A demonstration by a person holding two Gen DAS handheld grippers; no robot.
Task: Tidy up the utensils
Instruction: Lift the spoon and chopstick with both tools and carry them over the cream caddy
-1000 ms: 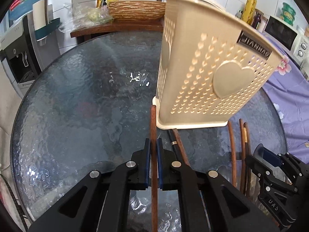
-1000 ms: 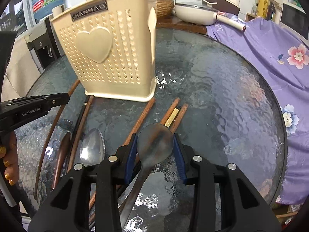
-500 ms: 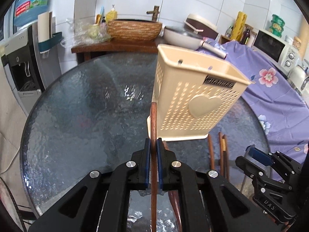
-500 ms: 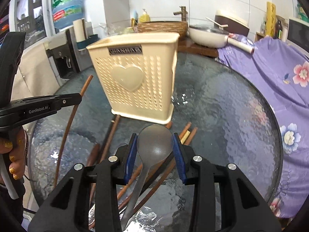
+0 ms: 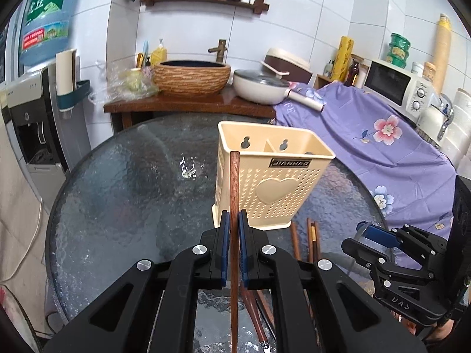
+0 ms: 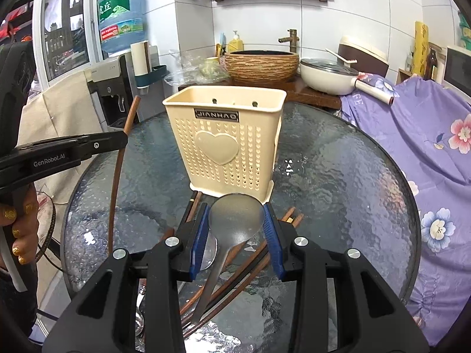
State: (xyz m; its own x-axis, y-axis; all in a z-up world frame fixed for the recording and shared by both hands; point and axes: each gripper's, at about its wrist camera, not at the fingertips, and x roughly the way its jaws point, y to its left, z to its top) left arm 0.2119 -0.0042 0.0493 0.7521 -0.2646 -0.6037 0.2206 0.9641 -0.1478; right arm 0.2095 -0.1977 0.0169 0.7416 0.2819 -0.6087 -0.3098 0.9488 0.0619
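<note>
A cream perforated utensil holder (image 5: pixel 270 182) (image 6: pixel 226 141) with a heart on its side stands upright on the round glass table (image 5: pixel 132 194). My left gripper (image 5: pixel 233 223) is shut on a long brown wooden chopstick (image 5: pixel 234 200) (image 6: pixel 116 170), held above the table with its tip near the holder's left rim. My right gripper (image 6: pixel 237 220) is shut on the bowl of a metal spoon (image 6: pixel 235 217), lifted in front of the holder. More wooden chopsticks (image 6: pixel 250 261) (image 5: pixel 309 235) and another spoon (image 6: pixel 207 253) lie on the glass below.
A purple flowered cloth (image 5: pixel 382 153) covers the counter on the right. Behind the table stand a wooden sideboard with a woven basin (image 5: pixel 191 76) and a white pan (image 5: pixel 262 86). A water dispenser (image 5: pixel 32 111) stands at the left. A person's hand (image 6: pixel 17 229) holds the left gripper.
Both grippers have risen with their utensils and tilted up; the holder now looks smaller and its open top shows. The chopstick and spoon are clear of the table.
</note>
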